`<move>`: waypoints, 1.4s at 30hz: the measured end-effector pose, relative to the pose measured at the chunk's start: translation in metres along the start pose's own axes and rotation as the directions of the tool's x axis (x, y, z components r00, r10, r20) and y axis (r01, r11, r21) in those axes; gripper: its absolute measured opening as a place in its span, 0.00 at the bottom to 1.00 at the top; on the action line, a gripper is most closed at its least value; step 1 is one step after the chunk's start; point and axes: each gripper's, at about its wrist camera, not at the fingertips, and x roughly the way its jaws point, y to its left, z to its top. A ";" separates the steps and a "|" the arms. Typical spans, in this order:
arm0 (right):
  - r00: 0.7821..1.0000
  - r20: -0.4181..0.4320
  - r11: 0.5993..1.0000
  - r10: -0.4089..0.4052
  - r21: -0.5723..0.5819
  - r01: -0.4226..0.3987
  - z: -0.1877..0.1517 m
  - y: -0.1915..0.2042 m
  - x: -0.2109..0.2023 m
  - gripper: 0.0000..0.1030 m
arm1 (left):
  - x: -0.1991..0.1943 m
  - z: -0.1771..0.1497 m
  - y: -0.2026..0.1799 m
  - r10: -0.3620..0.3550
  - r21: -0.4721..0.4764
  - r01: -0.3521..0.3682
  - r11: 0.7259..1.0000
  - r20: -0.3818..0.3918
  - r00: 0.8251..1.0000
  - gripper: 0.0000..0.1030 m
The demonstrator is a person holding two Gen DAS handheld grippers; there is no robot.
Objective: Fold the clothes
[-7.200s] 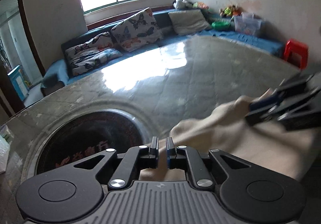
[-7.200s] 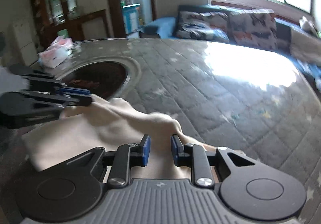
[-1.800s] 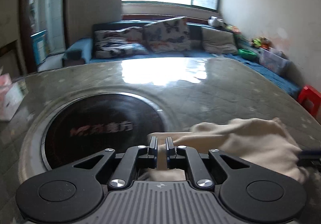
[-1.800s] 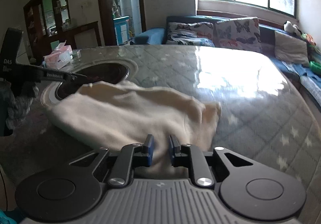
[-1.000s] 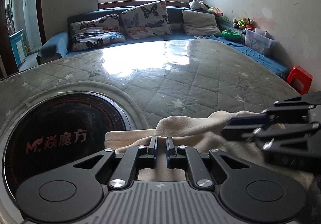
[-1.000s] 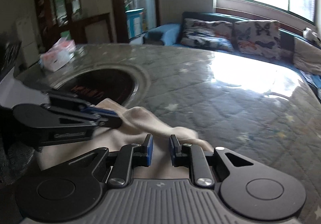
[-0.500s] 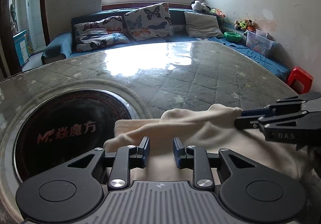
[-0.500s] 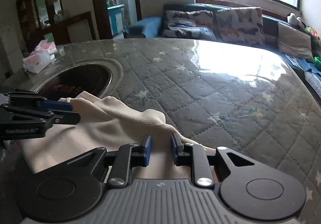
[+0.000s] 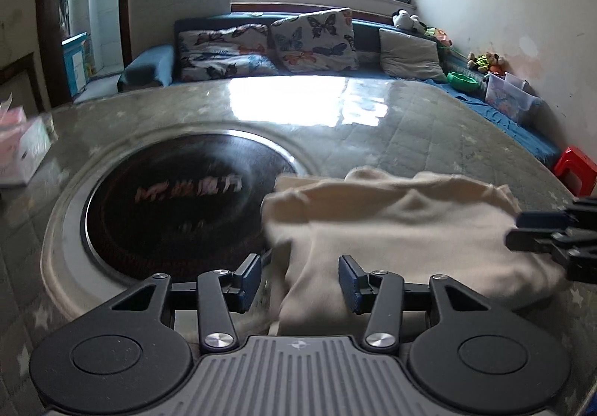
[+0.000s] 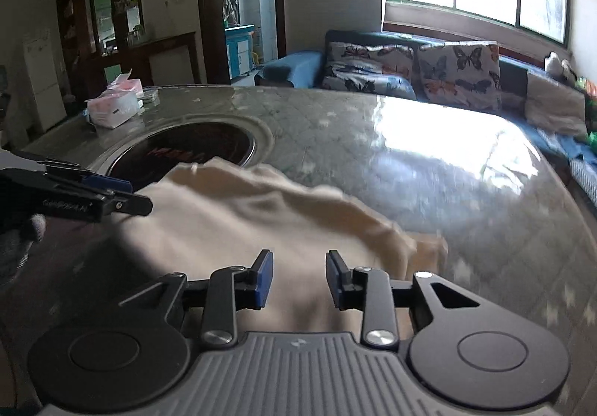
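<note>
Both grippers are letting go, the left gripper [image 9: 299,281] and right gripper [image 10: 298,280] jaws just opening clear of the cream garment [image 9: 403,229], lying folded at lower right so the fold settles.

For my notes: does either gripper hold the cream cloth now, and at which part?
Nothing held. Left gripper and right gripper have just opened over the cream cloth.

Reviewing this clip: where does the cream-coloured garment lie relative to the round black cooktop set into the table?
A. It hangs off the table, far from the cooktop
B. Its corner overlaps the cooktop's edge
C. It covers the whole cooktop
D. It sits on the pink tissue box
B: the cream-coloured garment lies on the table with one corner reaching over the rim of the round black cooktop, most of which stays uncovered.
</note>
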 end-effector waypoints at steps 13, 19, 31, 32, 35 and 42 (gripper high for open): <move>0.999 -0.033 1.000 -0.027 -0.011 0.026 -0.023 -0.011 -0.005 0.30 | -0.001 -0.012 -0.001 -0.033 -0.034 0.032 0.999 -0.031 0.999 0.46; 0.997 -0.059 0.999 -0.043 -0.026 0.041 -0.031 -0.020 -0.017 0.30 | -0.009 -0.021 -0.014 -0.099 -0.021 0.098 0.995 -0.043 0.994 0.46; 0.996 -0.038 0.996 -0.076 0.037 0.077 0.005 -0.050 0.011 0.30 | -0.015 -0.011 -0.012 -0.111 -0.011 0.110 0.994 -0.039 0.993 0.48; 0.996 -0.049 0.996 -0.080 0.043 0.082 0.006 -0.054 0.018 0.30 | -0.014 -0.011 -0.012 -0.109 -0.012 0.109 0.994 -0.041 0.993 0.48; 0.995 -0.071 0.994 -0.077 0.074 0.082 0.006 -0.065 0.035 0.29 | -0.010 -0.012 -0.010 -0.104 -0.014 0.104 0.995 -0.050 0.993 0.49; 0.996 -0.037 0.997 -0.077 0.004 0.078 0.010 -0.047 0.015 0.30 | -0.006 -0.015 -0.009 -0.094 -0.005 0.094 0.996 -0.054 0.994 0.51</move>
